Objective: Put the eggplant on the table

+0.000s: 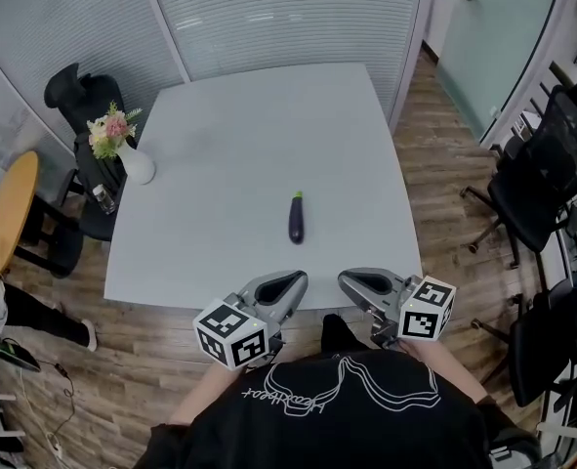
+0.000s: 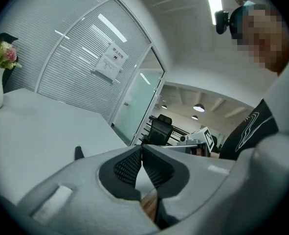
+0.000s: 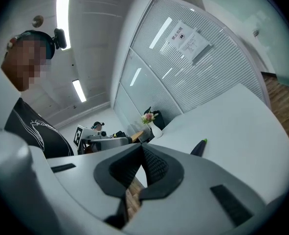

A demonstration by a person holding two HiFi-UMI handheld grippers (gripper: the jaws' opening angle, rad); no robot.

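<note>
A dark purple eggplant (image 1: 296,218) with a green stem lies on the white table (image 1: 229,135), a little in front of its middle. Both grippers hover off the table's near edge, close to the person's chest. My left gripper (image 1: 298,279) is shut with nothing between its pads, and its tips point toward the right one. My right gripper (image 1: 345,279) is also shut and empty. In the left gripper view the eggplant (image 2: 78,152) peeks over the jaw body; in the right gripper view the eggplant (image 3: 199,148) shows the same way.
A white vase with flowers (image 1: 129,150) stands at the table's left edge. Black office chairs (image 1: 537,179) sit to the right, another chair (image 1: 83,96) at the back left. A round wooden table (image 1: 7,208) is at the far left. The floor is wood.
</note>
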